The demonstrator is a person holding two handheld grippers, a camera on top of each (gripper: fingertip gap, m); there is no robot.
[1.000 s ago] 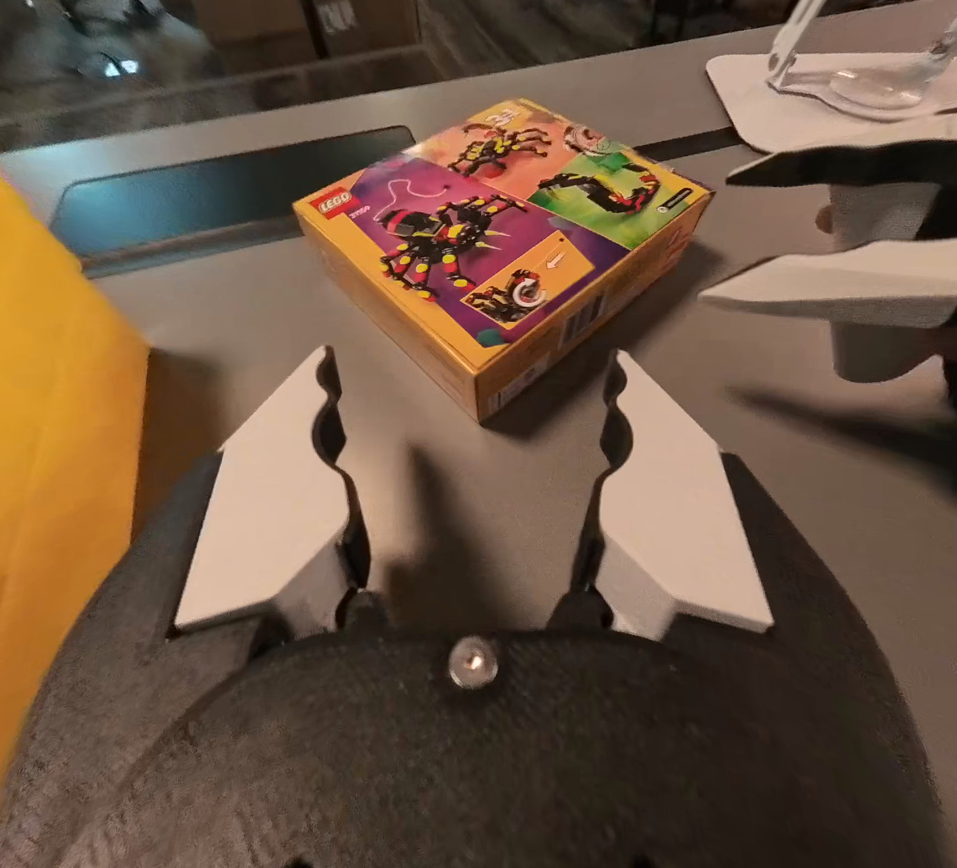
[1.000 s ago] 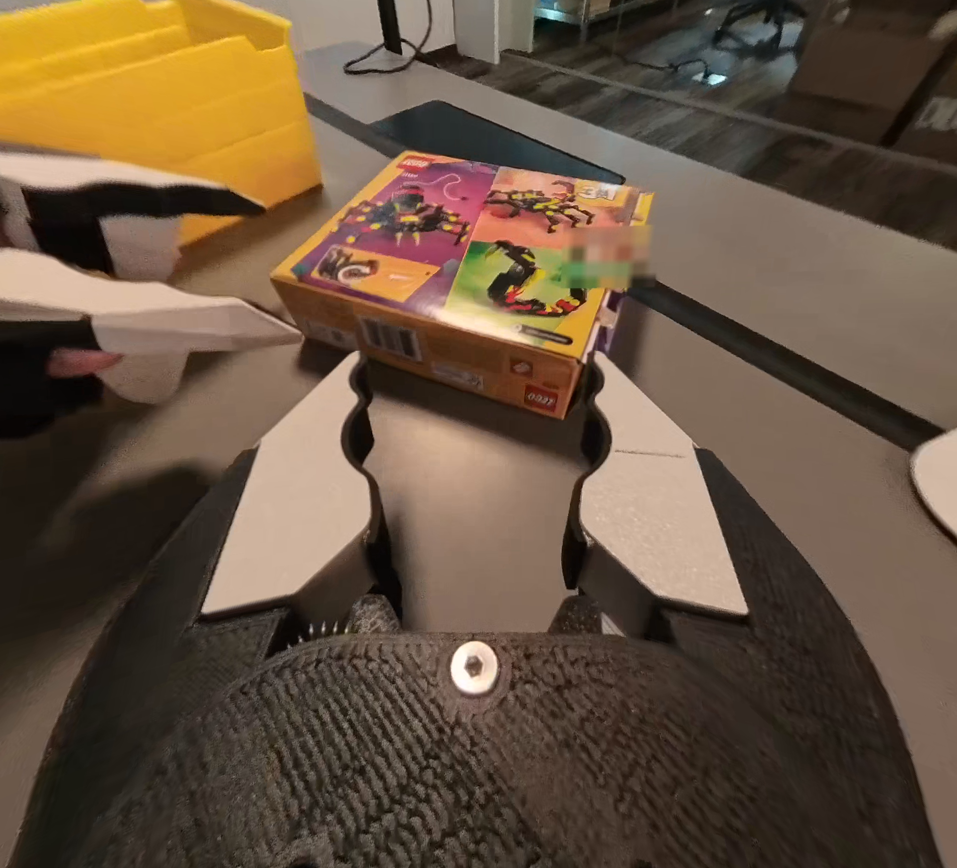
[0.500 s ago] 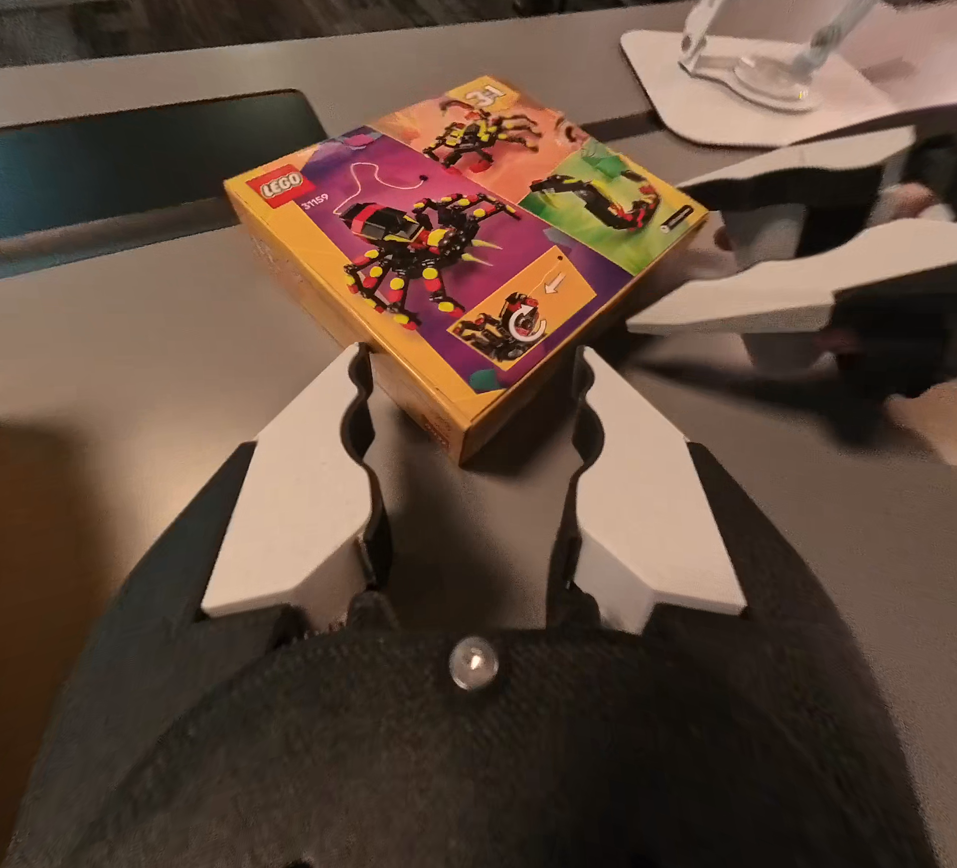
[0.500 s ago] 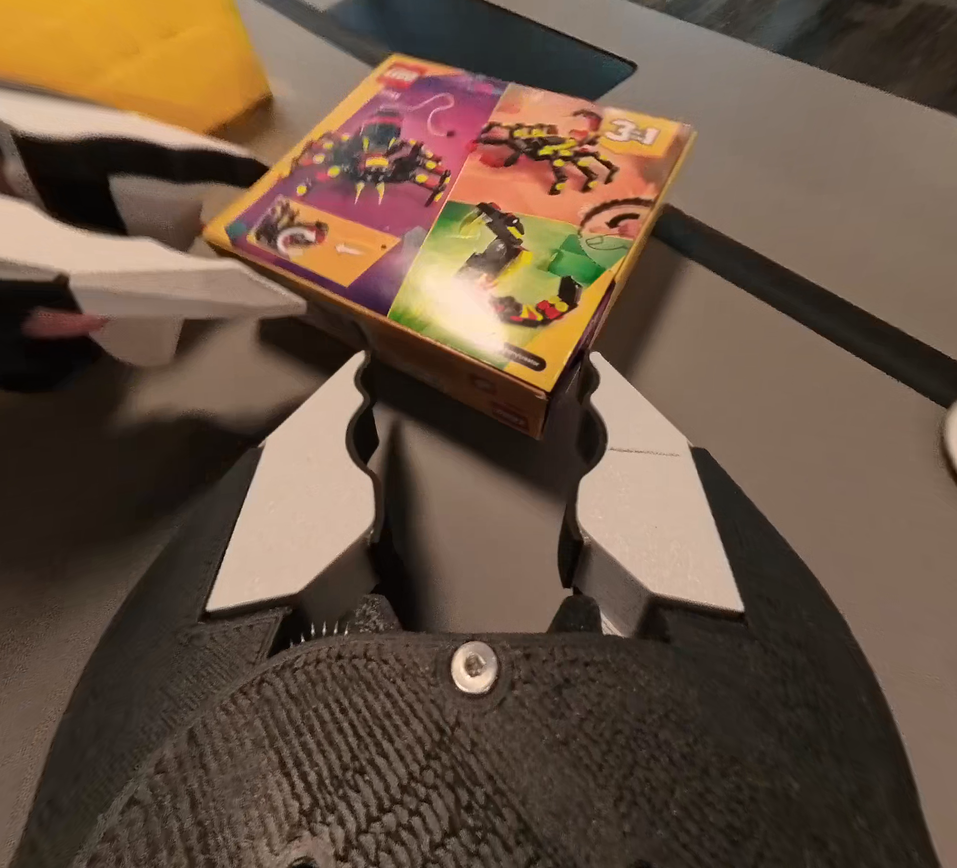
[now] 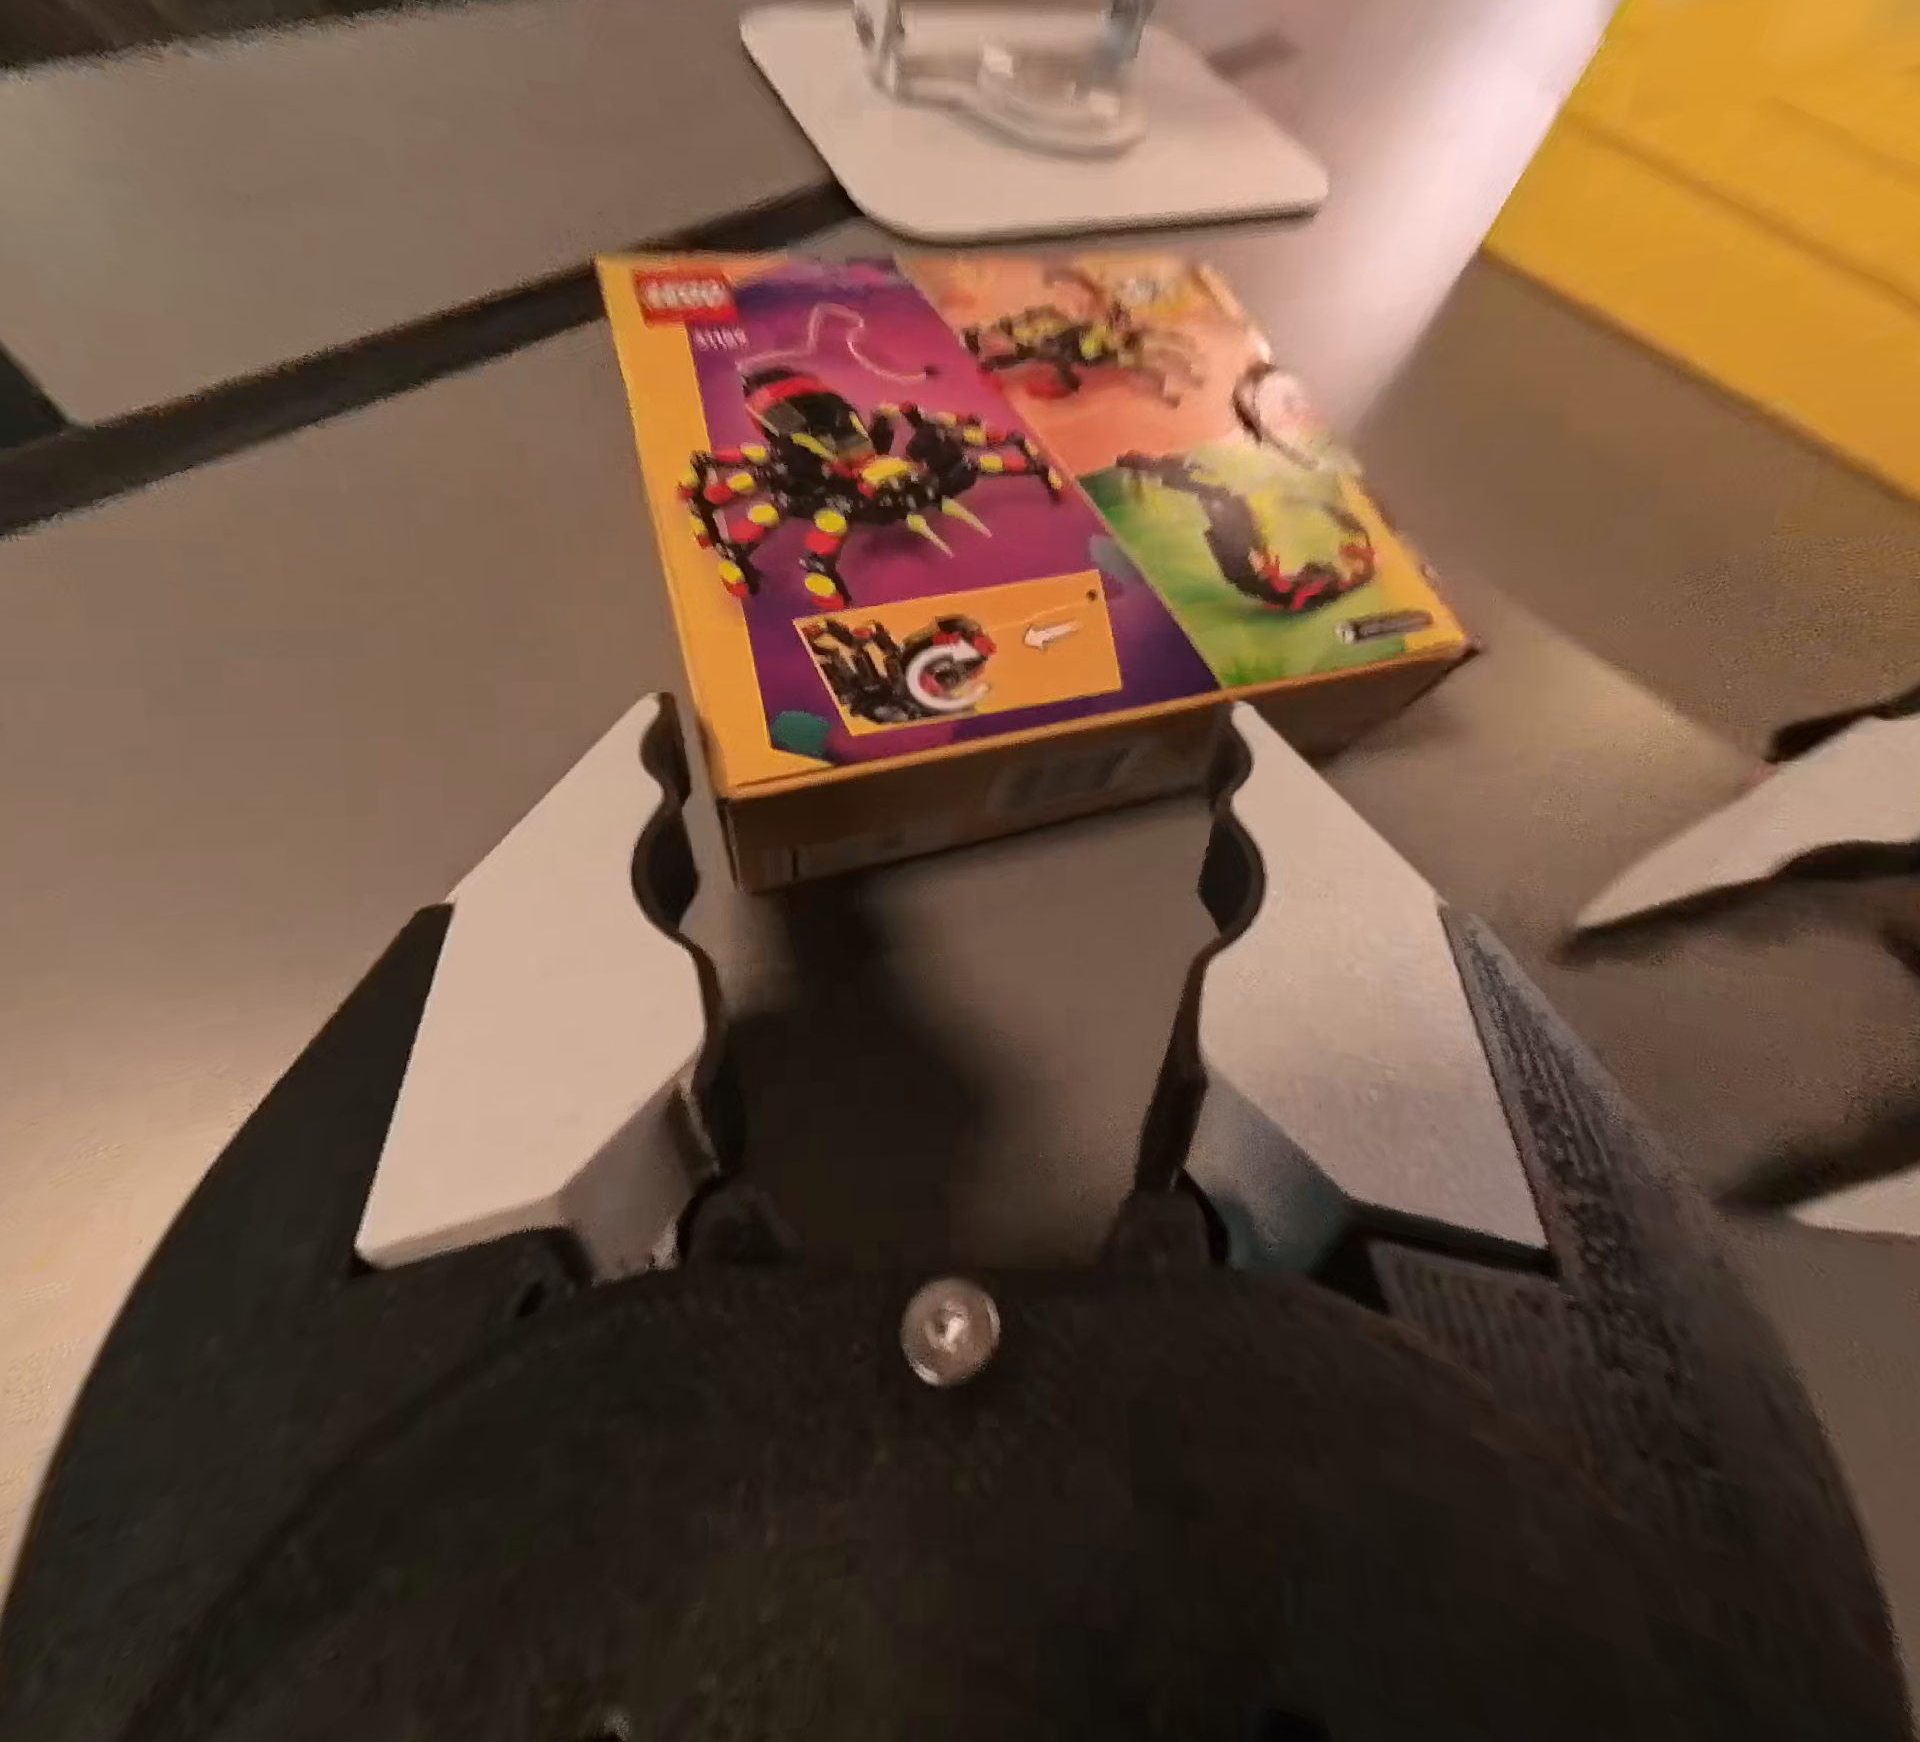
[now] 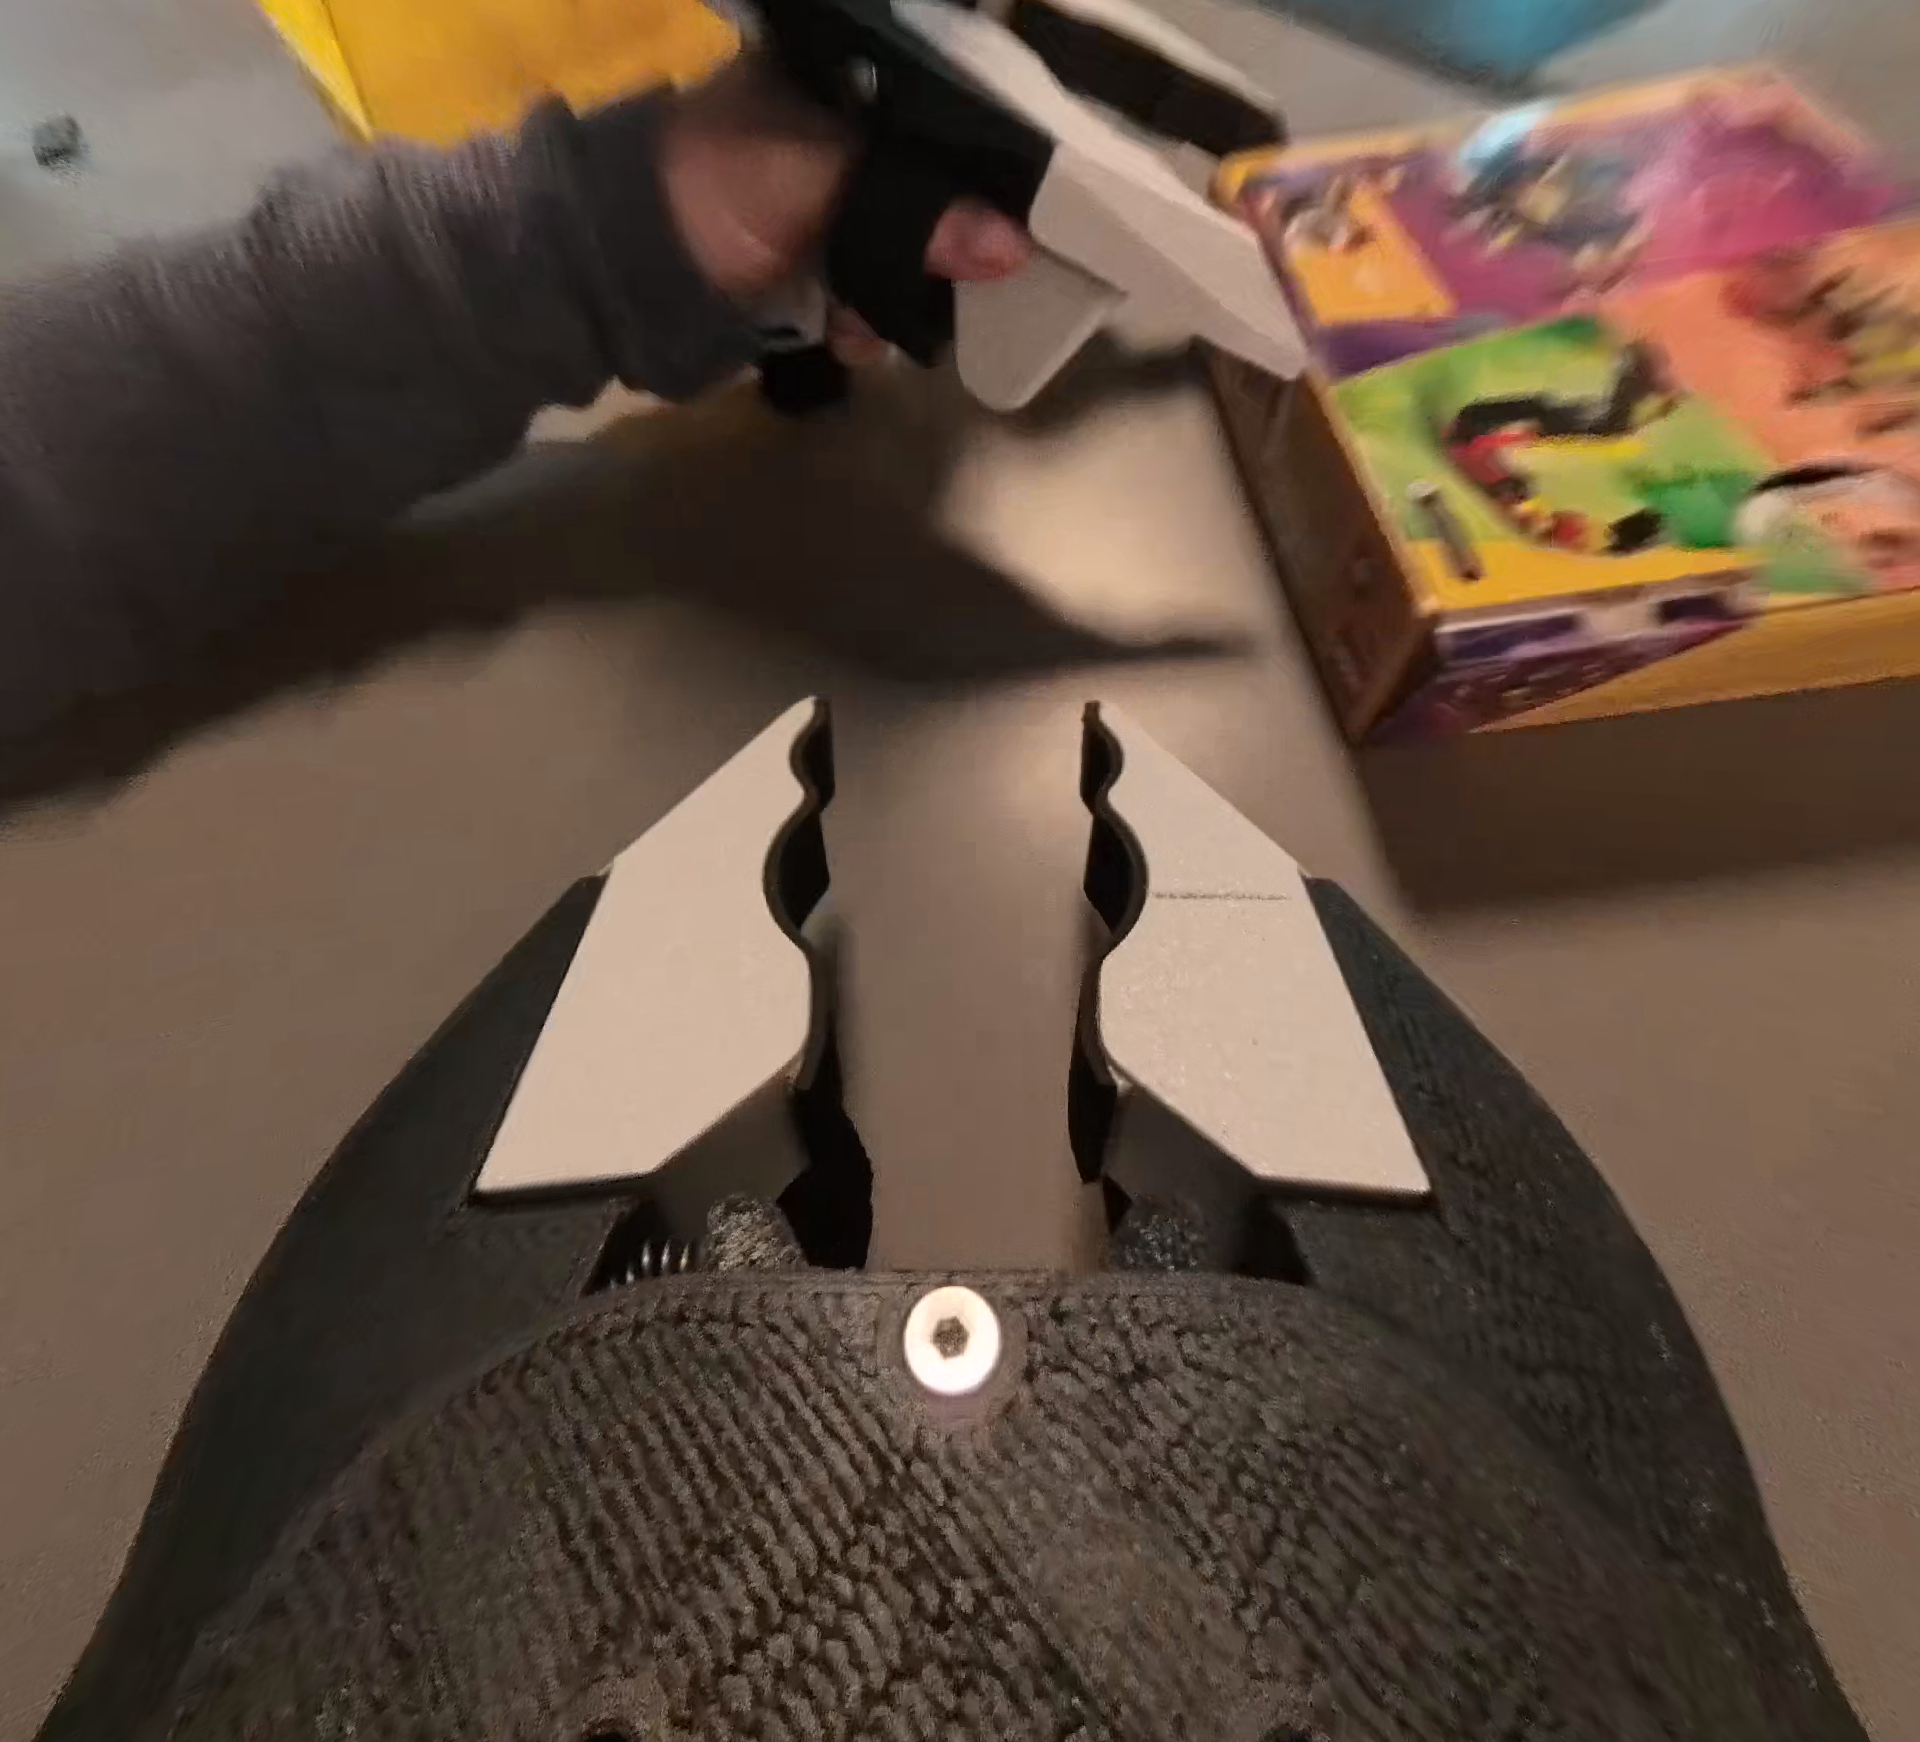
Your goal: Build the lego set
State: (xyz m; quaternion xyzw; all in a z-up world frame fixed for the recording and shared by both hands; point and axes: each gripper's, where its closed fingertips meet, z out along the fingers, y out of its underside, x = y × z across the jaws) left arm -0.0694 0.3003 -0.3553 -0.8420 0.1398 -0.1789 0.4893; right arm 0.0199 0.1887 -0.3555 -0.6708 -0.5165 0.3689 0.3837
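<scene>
Lego box (image 5: 997, 539) lying flat on the grey table (image 5: 312, 653), its near edge between the widely parted fingertips of the left gripper (image 5: 951, 736), which grips nothing, while the right gripper (image 6: 956, 726), narrowly parted and empty, hovers over bare table left of the box.

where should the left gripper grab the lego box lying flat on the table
Probably by the near short edge, coming in level from the front. The lego box lies flat on the table, so its thin side faces the open left gripper, whose fingers already flank the near corner. Pinching top and bottom would need tilting it first.
</scene>
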